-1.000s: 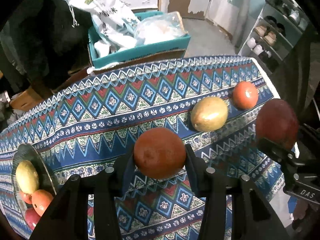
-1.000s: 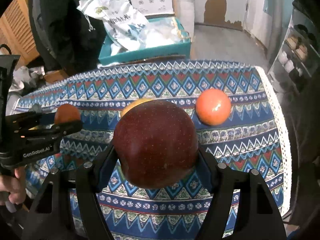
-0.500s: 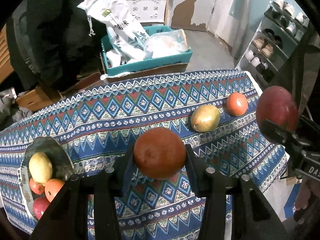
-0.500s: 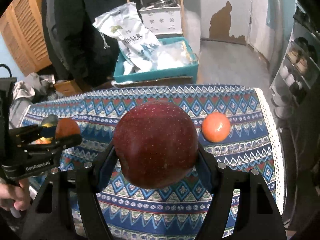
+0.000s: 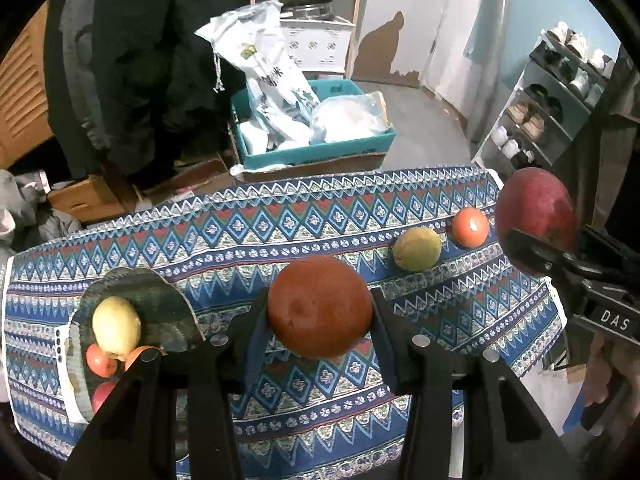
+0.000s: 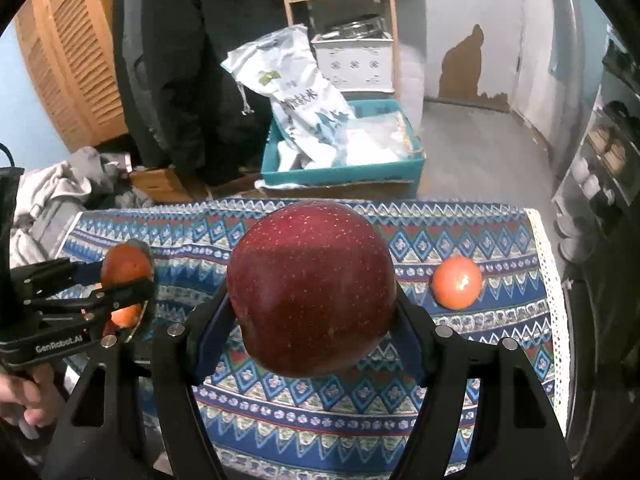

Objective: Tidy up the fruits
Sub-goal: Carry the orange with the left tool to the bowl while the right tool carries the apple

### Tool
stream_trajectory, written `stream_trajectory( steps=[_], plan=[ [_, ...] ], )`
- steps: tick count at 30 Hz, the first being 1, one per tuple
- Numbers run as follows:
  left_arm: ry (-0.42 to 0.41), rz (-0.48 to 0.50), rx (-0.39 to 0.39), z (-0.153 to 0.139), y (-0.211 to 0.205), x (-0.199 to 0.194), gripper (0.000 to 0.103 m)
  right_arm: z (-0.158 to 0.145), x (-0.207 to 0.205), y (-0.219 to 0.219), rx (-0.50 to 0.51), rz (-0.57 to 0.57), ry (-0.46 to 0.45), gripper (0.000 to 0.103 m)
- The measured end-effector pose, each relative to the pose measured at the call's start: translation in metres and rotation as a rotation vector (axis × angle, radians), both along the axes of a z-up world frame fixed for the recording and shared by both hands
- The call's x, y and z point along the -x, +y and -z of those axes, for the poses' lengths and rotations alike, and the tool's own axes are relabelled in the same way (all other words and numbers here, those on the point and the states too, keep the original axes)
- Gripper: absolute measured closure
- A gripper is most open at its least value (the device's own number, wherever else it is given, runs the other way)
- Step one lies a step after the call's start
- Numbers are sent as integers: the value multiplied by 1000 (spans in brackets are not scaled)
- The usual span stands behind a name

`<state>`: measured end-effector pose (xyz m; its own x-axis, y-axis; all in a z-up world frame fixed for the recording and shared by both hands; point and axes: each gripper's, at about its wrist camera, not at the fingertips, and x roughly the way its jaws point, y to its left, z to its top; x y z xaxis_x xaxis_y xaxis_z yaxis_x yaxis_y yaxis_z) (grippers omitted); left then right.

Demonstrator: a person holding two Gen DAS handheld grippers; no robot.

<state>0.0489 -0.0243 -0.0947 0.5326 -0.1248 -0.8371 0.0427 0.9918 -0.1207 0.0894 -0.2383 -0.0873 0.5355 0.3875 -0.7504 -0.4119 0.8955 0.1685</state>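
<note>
My left gripper (image 5: 319,309) is shut on a brown-orange round fruit (image 5: 319,306), held above the patterned tablecloth (image 5: 240,240). My right gripper (image 6: 312,296) is shut on a large dark red apple (image 6: 312,288), also lifted above the cloth; the same apple (image 5: 536,216) shows at the right edge of the left wrist view. A dark plate (image 5: 160,304) at the left holds a yellow-green fruit (image 5: 116,326) and a few red and orange ones. A green-yellow mango (image 5: 417,249) and an orange tomato-like fruit (image 5: 470,227) lie on the cloth at the right.
Beyond the table's far edge stands a teal box (image 5: 312,152) with white bags, beside a dark coat (image 5: 132,60). A shoe rack (image 5: 540,108) lines the right wall. A wooden shelf unit (image 6: 340,12) stands at the back. A person's hand (image 6: 20,396) grips the left tool.
Both grippers have risen with their fruits, so the table looks smaller and farther. More of the plate at the left and the room behind has come into view.
</note>
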Motion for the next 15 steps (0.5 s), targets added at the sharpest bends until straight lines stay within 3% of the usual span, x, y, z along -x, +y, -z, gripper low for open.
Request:
stream_trajectory(
  steps=[15],
  plan=[
    [-2,-92,18,-6,52,18,55,-15,3,62,-8,-91,-16,31]
  ],
)
